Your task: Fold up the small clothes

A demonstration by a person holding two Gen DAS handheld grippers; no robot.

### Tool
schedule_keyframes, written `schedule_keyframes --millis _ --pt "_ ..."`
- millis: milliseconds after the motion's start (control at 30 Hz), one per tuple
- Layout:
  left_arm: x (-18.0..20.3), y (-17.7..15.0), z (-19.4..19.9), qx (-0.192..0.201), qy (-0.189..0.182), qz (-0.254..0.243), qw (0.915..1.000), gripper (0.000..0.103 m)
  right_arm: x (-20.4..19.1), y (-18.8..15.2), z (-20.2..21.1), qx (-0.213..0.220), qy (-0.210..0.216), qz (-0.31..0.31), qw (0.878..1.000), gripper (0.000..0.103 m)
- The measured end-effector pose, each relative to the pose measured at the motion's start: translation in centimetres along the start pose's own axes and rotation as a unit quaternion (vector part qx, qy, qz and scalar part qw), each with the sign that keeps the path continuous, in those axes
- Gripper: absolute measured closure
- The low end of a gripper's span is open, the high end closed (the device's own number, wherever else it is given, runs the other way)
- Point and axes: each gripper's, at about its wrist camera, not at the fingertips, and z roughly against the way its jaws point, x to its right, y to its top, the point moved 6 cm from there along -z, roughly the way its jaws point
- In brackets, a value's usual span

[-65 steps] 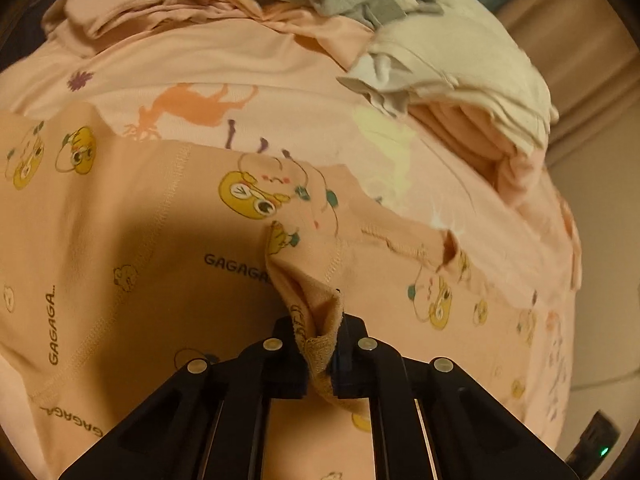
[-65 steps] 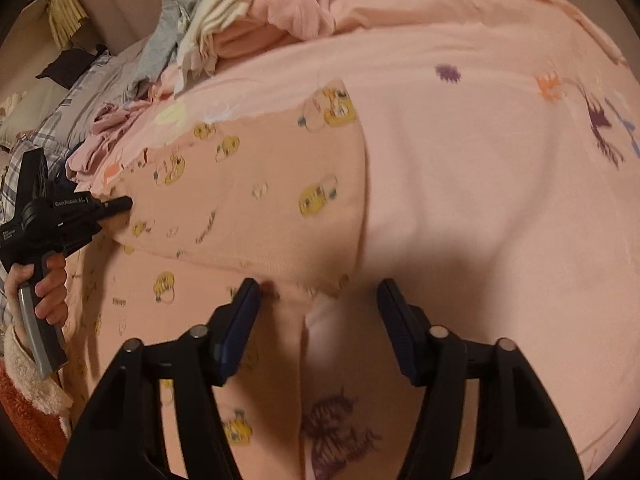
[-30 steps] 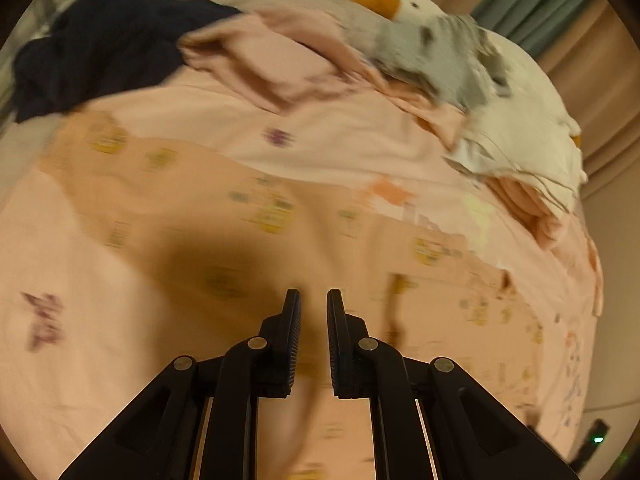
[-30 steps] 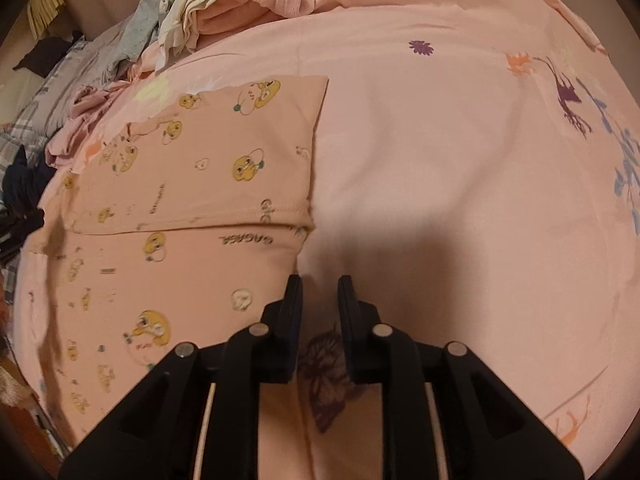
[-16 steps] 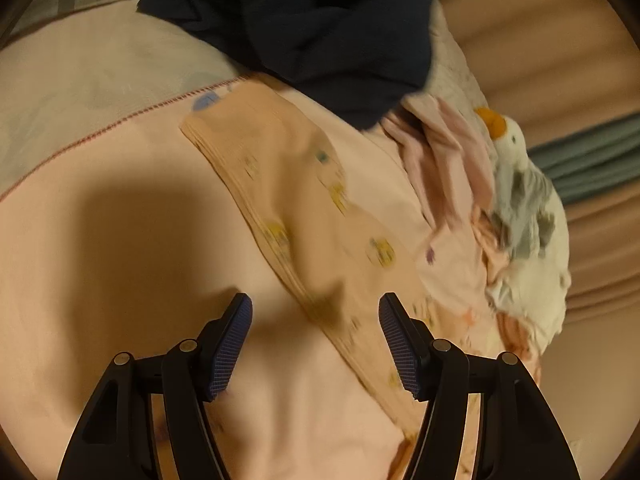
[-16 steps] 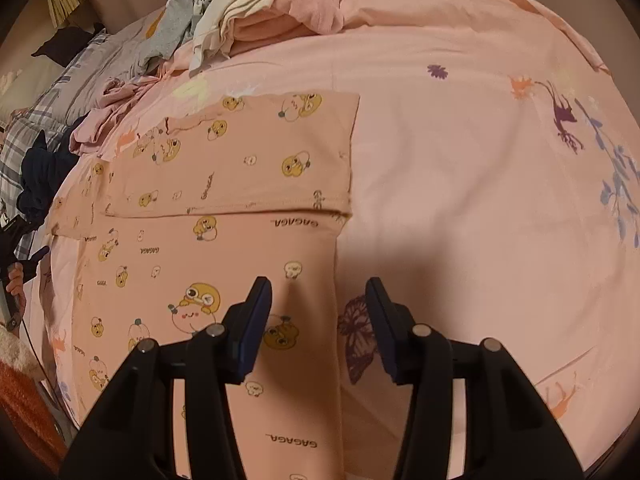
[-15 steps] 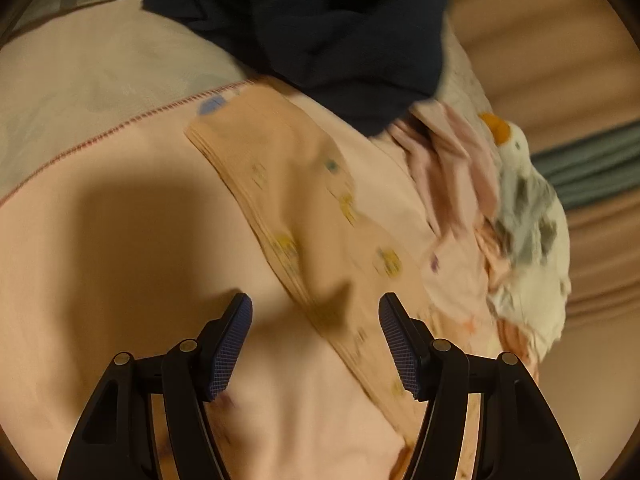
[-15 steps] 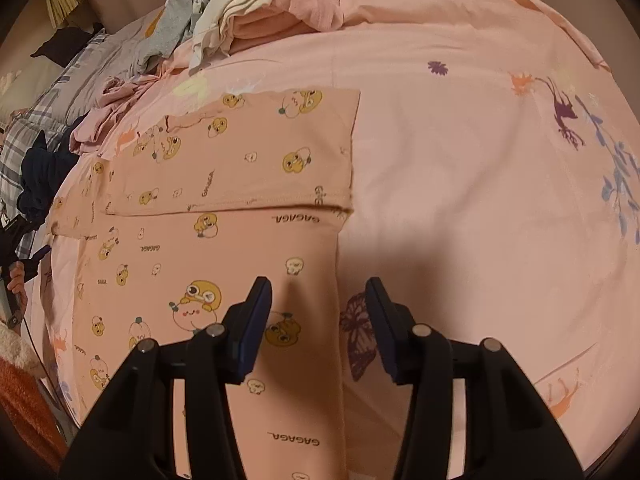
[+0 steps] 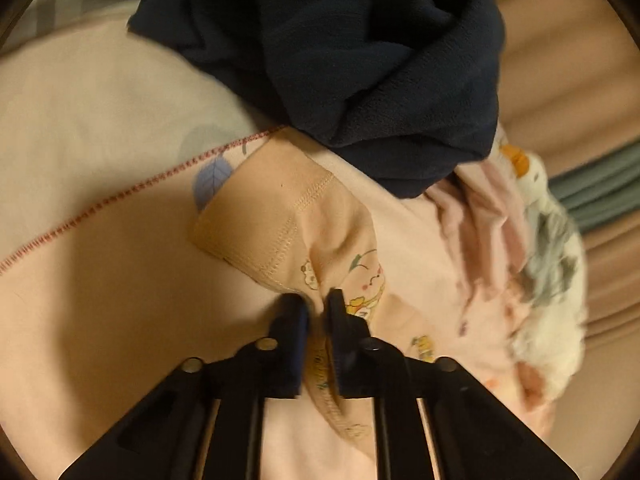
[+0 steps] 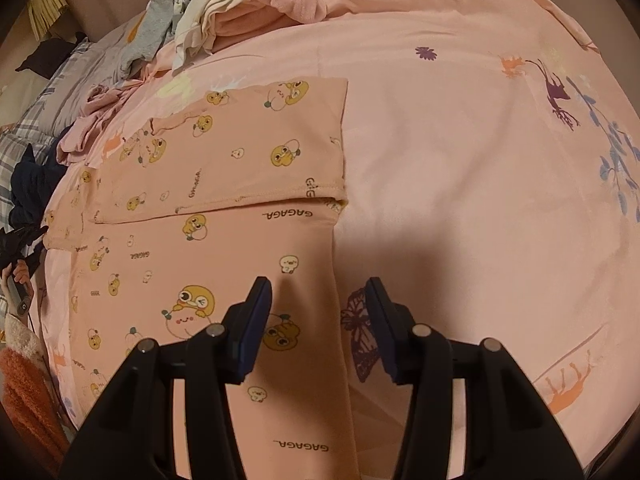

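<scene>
A home bedroom. A bed w/ pink printed sheet [image 10: 440, 152] fills the view, a plaid pillow [image 10: 24, 140] and loose clothes pile [image 10: 224, 8] at its edge. Curtain [image 9: 580, 92] folds hang behind a plush goose [image 9: 548, 248].

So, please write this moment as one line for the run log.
stage: folding | left gripper: shut on sleeve cuff | right gripper: open above printed shirt, nothing gripped | surface: pink bedsheet

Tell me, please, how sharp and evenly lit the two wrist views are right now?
Left wrist view: slightly motion-blurred around the left gripper, and a dark shadow falls over the sheet at lower left. Right wrist view: sharp, with the right gripper shadowing the printed garment; both views bulge, vignetted, warm-tinted.
</scene>
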Motion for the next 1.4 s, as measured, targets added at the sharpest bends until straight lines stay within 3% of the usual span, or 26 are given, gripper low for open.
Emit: schedule_keyframes --millis 67,133,267,400,500,600,667,733,800,833,900,1000,1067,1100,1133,1200,1333,1400 --pt "0.6 -0.1 0.5 0.014 0.032 -0.033 0.9988 0.097 0.2 -0.1 -0.2 -0.002 0.002 -0.005 1.000 0.055" --pt "2.3 -0.2 1.6 0.035 0.038 -0.064 0.9966 0.098 0.6 -0.2 -0.3 -0.003 0.008 -0.014 1.000 0.055" --pt "7.2 -1.0 4.8 0.067 0.020 -0.118 0.9906 0.098 1.2 -0.8 0.3 -0.001 0.011 -0.019 1.000 0.055" --pt "15.3 -4.5 7.7 0.071 -0.028 -0.191 0.9785 0.098 1.7 -1.4 1.9 0.014 0.024 -0.019 0.999 0.055" --pt "22.5 -10.2 8.3 0.049 -0.065 -0.258 0.9627 0.098 2.3 -1.6 3.2 0.031 0.030 -0.019 0.999 0.054" --pt "27.4 -16.9 6.2 -0.002 -0.091 -0.307 0.9473 0.098 2.9 -2.0 4.3 0.043 0.042 -0.026 0.998 0.054" --pt "29.0 -21.1 4.5 -0.030 -0.086 -0.337 0.9370 0.098 3.3 -2.3 4.8 0.046 0.044 -0.029 0.998 0.054" --pt "30.1 -25.8 1.5 -0.085 -0.078 -0.362 0.9250 0.098 3.7 -2.7 5.1 0.047 0.047 -0.032 0.997 0.054" --pt "30.3 -29.5 -0.9 -0.148 -0.064 -0.383 0.9097 0.098 4.1 -3.2 5.2 0.043 0.050 -0.034 0.997 0.053" --pt "30.4 -31.5 -2.1 -0.183 -0.049 -0.400 0.8969 0.095 4.2 -3.4 5.3 0.041 0.051 -0.032 0.997 0.053" --pt "30.4 -33.4 -2.5 -0.204 -0.027 -0.428 0.8802 0.093 4.5 -3.6 5.5 0.038 0.049 -0.031 0.998 0.053" --pt "30.9 -33.9 -0.4 -0.218 -0.051 -0.465 0.8564 0.093 4.9 -3.4 5.7 0.040 0.056 -0.037 0.997 0.052" --pt "31.1 -32.8 1.1 -0.216 -0.069 -0.466 0.8556 0.088 4.7 -2.9 5.5 0.037 0.062 -0.040 0.997 0.049" --pt "30.9 -31.8 1.9 -0.209 -0.072 -0.463 0.8584 0.076 4.4 -2.6 5.4 0.035 0.067 -0.040 0.996 0.049" --pt "30.4 -30.4 2.9 -0.192 -0.068 -0.459 0.8646 0.060 3.6 -2.0 5.0 0.030 0.078 -0.039 0.996 0.048" --pt "28.9 -27.1 4.4 -0.145 -0.050 -0.451 0.8792 0.046 1.7 -0.7 4.4 0.022 0.113 -0.037 0.993 0.048" --pt "25.0 -23.1 5.6 -0.100 -0.003 -0.442 0.8915 0.045 -3.8 2.7 1.7 -0.016 0.194 -0.026 0.980 0.042" --pt "22.5 -21.7 5.1 -0.102 0.026 -0.434 0.8946 0.045 -6.3 4.6 -0.4 -0.033 0.205 -0.030 0.978 0.041"
